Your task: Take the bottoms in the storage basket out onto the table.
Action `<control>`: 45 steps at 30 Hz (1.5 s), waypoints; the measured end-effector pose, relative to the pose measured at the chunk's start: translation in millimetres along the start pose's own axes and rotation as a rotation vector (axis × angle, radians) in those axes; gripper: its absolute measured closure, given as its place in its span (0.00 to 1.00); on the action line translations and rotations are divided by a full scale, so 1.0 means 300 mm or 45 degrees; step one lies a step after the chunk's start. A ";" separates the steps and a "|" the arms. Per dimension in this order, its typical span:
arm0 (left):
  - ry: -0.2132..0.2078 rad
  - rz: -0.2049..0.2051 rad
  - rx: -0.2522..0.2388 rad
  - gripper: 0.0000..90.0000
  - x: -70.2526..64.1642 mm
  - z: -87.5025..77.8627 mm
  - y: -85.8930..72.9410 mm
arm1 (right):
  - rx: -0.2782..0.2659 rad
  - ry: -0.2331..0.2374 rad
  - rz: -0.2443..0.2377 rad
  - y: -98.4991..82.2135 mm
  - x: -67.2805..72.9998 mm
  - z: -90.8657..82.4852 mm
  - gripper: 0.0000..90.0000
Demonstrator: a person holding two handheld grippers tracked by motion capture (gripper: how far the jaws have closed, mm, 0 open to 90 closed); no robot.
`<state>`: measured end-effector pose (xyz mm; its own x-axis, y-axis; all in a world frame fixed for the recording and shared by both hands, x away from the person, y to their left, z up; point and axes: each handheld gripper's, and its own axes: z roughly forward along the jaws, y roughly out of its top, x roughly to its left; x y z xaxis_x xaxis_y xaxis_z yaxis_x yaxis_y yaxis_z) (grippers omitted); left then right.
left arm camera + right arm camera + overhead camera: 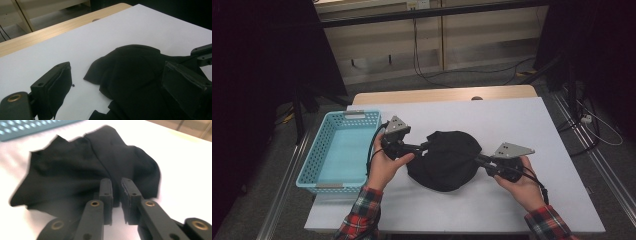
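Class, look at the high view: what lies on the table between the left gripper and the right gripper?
A crumpled black cloth lies between the left gripper and the right gripper.

The high view looks forward and down from above the person's side, far enough back to take in the whole white-topped table [512, 125], the blue basket [319, 172] at its left, the black cloth [447, 160] at its middle and the floor and wall beyond. The left gripper view sits low and close to the table [125, 32], looking along its own jaws across the black cloth [135, 72] toward the far wooden edge. The right gripper view, just as near, faces over the same cloth [75, 170] toward the basket [30, 128]; all three views share the cloth.
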<state>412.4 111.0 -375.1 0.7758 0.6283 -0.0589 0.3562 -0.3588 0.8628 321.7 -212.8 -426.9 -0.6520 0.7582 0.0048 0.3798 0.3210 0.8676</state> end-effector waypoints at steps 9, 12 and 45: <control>0.010 -0.016 0.012 0.10 0.005 -0.008 -0.014 | -0.033 0.093 -0.086 0.061 0.097 0.047 0.58; 0.017 -0.018 0.017 0.10 0.009 -0.014 -0.019 | -0.018 0.135 -0.134 0.077 0.146 0.074 0.54; 0.009 -0.033 0.026 0.10 0.012 -0.013 -0.027 | 0.133 0.122 -0.251 0.045 0.244 0.178 1.00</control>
<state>410.4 118.9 -380.2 0.7624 0.6424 -0.0771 0.3865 -0.3566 0.8505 314.2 -122.7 -441.5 -0.7776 0.6194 -0.1079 0.3018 0.5183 0.8002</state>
